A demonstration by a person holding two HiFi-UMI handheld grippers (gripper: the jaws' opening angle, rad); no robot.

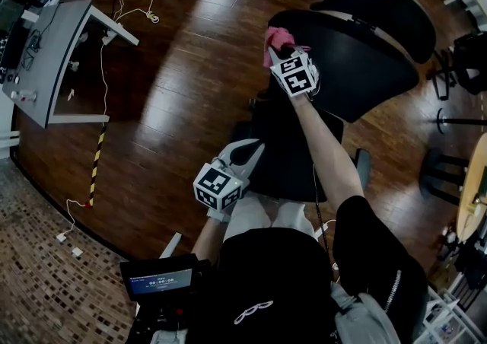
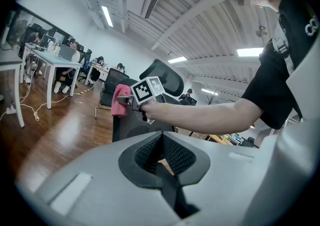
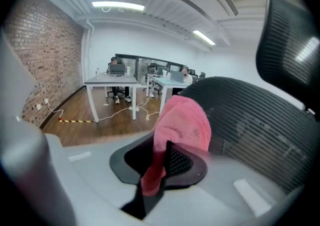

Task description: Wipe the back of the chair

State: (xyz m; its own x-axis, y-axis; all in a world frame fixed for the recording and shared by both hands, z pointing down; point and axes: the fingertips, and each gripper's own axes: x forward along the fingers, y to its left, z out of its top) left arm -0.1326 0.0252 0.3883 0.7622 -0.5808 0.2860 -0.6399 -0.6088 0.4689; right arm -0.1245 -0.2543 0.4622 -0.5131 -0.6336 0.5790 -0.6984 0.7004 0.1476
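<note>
One cloth (image 3: 184, 117) pinched upright by right gripper (image 3: 164, 156), beside chair back (image 3: 260, 135) — left gripper (image 2: 161, 149) closed

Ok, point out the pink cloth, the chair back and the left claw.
pink cloth (image 3: 182, 120), right gripper view, bunched upper fold.
chair back (image 1: 358, 68), head view, dark mesh panel.
left claw (image 2: 161, 145), left gripper view, between its closed tips.

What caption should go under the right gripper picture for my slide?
The right gripper grips a pink cloth beside the black mesh chair back.
</note>
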